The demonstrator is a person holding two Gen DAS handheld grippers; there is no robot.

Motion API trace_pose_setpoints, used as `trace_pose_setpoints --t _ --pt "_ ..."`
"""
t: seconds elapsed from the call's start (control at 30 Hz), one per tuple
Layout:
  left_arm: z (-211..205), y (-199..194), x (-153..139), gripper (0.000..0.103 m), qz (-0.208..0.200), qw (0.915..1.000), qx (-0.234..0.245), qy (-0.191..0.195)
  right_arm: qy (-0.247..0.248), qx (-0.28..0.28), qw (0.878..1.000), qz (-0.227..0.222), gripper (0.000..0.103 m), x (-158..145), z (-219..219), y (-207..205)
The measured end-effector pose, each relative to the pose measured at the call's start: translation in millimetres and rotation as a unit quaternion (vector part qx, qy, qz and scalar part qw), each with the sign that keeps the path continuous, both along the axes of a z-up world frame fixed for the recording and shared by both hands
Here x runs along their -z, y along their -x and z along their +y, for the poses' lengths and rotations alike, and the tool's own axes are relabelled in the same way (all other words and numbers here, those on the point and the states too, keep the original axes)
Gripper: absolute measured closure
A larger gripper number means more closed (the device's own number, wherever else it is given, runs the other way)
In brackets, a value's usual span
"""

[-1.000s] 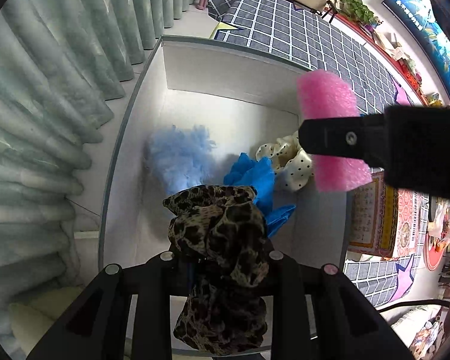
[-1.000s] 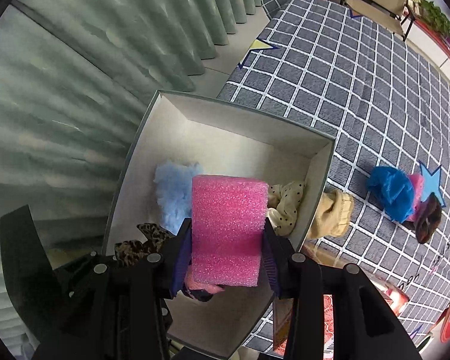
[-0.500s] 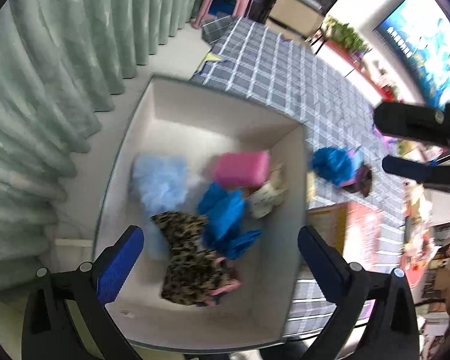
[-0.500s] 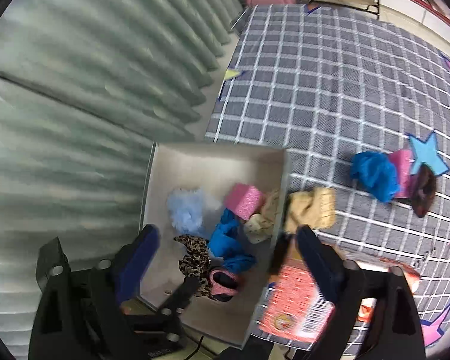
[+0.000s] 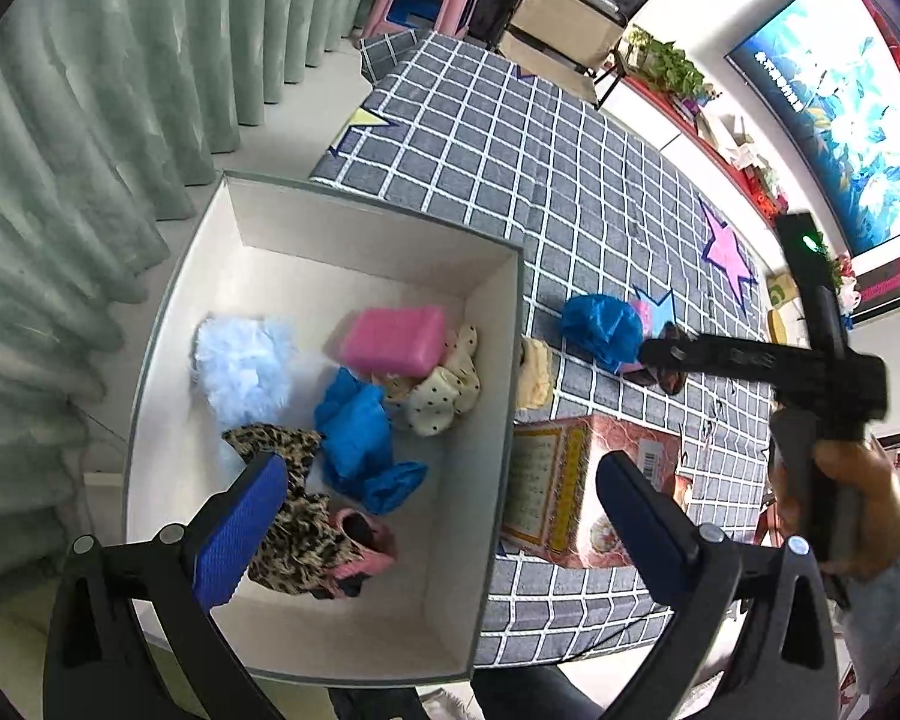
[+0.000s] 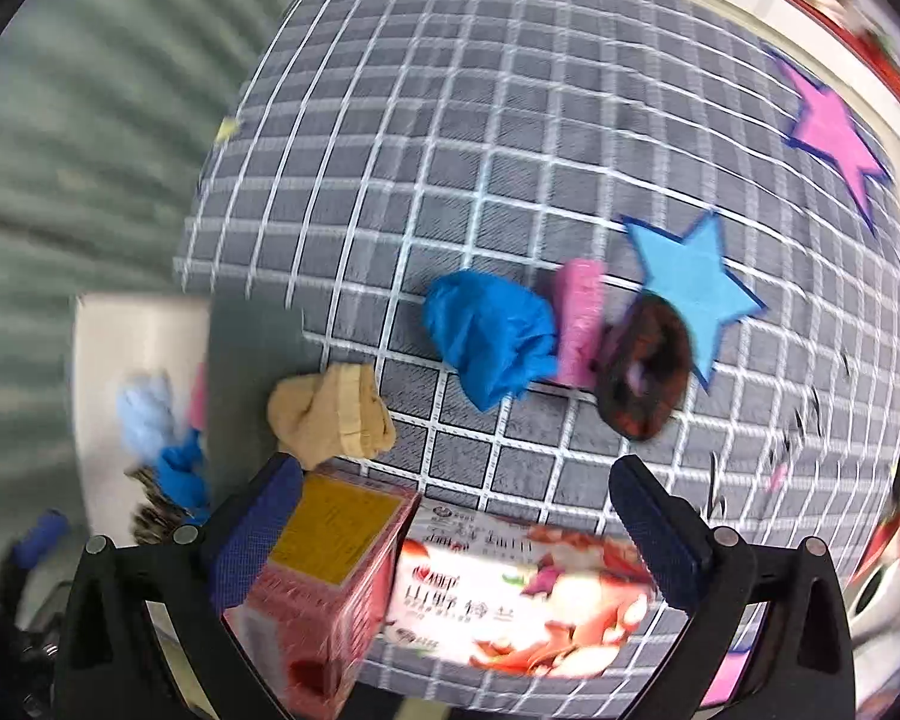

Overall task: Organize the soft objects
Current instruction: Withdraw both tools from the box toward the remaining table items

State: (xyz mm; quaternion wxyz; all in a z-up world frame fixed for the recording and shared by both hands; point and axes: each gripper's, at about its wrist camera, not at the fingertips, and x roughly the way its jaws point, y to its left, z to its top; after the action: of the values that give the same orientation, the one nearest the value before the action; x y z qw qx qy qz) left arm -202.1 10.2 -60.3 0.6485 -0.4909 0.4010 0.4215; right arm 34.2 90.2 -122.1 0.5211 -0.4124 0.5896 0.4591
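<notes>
Altogether, six soft items (image 5: 393, 341) fill the box (image 5: 354, 222).

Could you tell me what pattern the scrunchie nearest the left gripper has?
Leopard print, brown and black scrunchie; clearest in the left wrist view.

A grey checked mat (image 6: 510, 120) with blue and pink stars is seen spread out. Near the blue star, a blue cloth (image 6: 489, 333), a pink sponge (image 6: 579, 321) and a dark scrunchie (image 6: 645, 375) are bunched together. A beige sock (image 6: 330, 414) is found at the mat's left edge, a red carton (image 6: 450, 594) just beside it.
</notes>
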Motion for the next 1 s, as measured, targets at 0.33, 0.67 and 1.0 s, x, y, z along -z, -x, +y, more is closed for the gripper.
trace_pose_setpoints --t 0.33,0.67,1.0 --pt "1 -24 1 0.000 0.024 0.9995 -0.007 0.019 -0.037 -0.042 0.989 -0.139 0.000 28 45 -26" --pt "26 -98 -9 0.000 0.033 0.9990 0.030 0.009 0.032 0.055 0.996 -0.055 0.000 90 30 -95" --pt "42 -212 13 0.000 0.051 0.9930 0.105 0.023 0.058 0.130 0.988 -0.060 0.000 92 -74 -180"
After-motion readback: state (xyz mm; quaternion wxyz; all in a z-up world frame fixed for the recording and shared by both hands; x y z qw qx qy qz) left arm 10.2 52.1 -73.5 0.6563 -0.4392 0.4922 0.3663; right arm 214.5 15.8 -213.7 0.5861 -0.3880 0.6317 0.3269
